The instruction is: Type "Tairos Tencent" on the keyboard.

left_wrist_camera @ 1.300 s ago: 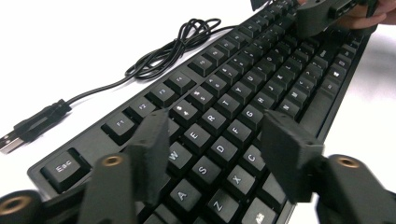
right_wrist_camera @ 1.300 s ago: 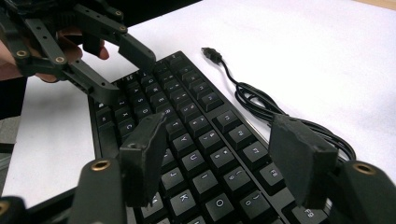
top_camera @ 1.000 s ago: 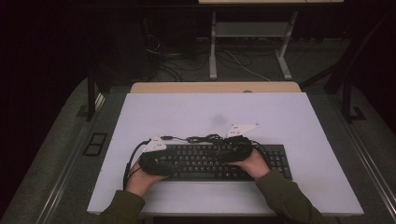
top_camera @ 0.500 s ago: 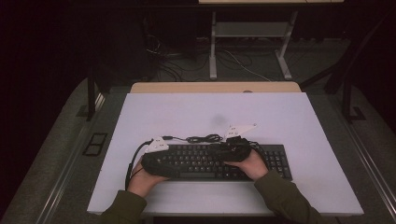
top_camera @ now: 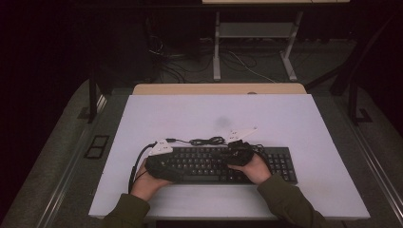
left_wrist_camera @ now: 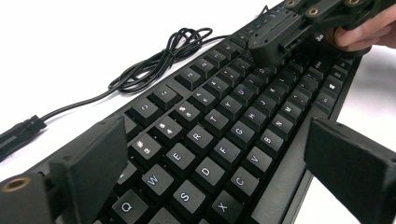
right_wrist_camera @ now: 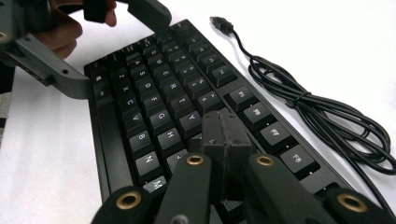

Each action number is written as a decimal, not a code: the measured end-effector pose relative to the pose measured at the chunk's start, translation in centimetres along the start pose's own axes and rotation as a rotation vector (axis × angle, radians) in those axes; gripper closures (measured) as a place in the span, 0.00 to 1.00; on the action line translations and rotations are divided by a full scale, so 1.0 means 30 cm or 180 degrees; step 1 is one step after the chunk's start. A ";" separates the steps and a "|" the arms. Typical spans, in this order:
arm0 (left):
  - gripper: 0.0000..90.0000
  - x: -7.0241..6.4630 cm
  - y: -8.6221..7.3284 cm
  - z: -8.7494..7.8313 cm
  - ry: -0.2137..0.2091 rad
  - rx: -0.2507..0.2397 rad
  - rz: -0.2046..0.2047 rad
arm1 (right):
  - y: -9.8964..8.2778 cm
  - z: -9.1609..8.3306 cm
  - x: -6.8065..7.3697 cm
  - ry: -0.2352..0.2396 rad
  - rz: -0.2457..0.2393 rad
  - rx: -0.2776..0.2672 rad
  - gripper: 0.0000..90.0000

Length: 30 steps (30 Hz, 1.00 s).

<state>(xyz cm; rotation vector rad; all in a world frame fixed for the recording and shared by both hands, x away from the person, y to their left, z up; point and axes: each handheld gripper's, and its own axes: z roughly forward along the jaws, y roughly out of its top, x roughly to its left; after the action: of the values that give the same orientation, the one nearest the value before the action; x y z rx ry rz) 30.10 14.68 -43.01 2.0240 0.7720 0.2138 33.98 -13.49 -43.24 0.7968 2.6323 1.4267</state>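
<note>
A black keyboard point(top_camera: 209, 164) lies near the front edge of the white table point(top_camera: 285, 118), with its black cable point(top_camera: 206, 141) coiled just behind it. My left gripper point(left_wrist_camera: 224, 158) hovers over the keyboard's left end. Its jaws have just been opening and stand wide apart above the letter keys point(left_wrist_camera: 219, 154), gripping nothing. My right gripper point(right_wrist_camera: 226, 126) is shut, its jaws having just closed with nothing between them, and its tips sit just above the keys in the middle of the keyboard point(right_wrist_camera: 154, 107). Each gripper view also shows the other gripper, the right gripper point(left_wrist_camera: 275, 39) and the left gripper point(right_wrist_camera: 112, 46).
The cable's plug point(right_wrist_camera: 219, 22) lies loose on the table behind the keyboard. A number pad point(top_camera: 283, 164) forms the keyboard's right end. A wooden desk edge point(top_camera: 218, 89) runs behind the table, with metal legs and cords on the dark floor beyond.
Both hands keep their places over the keyboard. The jaws' movement is too small to make out in the high view.
</note>
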 end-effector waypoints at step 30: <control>0.02 -0.002 0.000 0.002 0.0008 0.0001 -0.0001 | -0.013 0.031 -0.003 -0.0062 0.0023 0.0263 0.99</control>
<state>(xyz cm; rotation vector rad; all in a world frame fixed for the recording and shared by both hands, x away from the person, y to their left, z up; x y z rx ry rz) 30.09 14.61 -43.03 2.0241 0.7738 0.2160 34.16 -12.98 -44.10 0.8245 2.6920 1.3126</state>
